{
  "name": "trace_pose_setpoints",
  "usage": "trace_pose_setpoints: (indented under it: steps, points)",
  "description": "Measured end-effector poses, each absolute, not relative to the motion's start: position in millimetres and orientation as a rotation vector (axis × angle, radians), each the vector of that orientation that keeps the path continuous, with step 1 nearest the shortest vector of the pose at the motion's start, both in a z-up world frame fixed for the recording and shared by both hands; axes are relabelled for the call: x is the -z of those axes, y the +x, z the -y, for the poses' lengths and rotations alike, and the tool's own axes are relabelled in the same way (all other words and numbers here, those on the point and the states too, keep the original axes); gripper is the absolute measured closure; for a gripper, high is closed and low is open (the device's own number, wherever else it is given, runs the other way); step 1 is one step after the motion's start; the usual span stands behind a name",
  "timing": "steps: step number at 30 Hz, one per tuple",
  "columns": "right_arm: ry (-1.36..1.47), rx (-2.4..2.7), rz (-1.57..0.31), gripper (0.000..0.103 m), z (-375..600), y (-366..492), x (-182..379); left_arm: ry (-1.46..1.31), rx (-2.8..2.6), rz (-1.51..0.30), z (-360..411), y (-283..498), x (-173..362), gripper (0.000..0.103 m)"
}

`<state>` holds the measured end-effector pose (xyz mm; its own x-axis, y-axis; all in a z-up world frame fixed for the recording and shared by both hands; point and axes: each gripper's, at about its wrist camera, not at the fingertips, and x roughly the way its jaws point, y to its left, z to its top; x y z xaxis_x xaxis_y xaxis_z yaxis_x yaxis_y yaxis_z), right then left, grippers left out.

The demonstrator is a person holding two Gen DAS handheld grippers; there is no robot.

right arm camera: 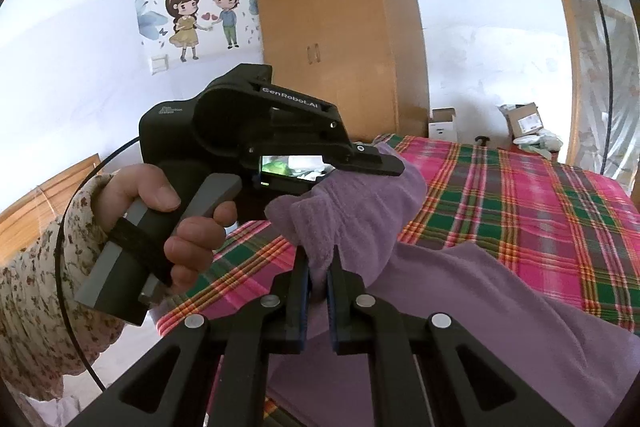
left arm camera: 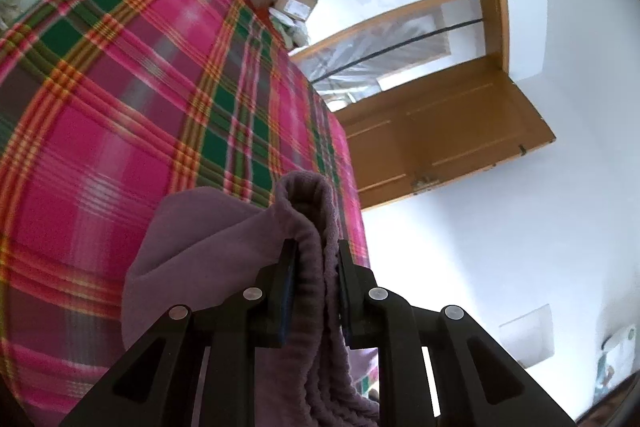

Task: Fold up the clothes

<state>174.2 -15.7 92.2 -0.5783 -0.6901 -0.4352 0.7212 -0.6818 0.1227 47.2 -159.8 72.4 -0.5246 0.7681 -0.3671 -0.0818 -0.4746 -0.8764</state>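
Gripping purple garment [right arm camera: 460, 291] edges, both left tool [left arm camera: 316, 263] and right tool [right arm camera: 318, 267], seemingly above plaid bed [left arm camera: 120, 99].

Left tool [left arm camera: 316, 251] and right tool [right arm camera: 318, 267] both clamped.

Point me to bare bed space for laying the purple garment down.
Free: the plaid bedspread between the purple garment and the far bed edge by the boxes. Crowded: the near corner, where the left tool and right tool both clamp the garment close together above it.
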Motion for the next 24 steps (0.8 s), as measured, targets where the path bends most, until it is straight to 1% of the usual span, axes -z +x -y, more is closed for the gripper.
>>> trace_pose_setpoints:
  steps: [24]
  points:
    - [0.628,2.408,-0.011,0.095,-49,174,-90,-1.111,-1.862,1.094,83,21,-67,0.084]
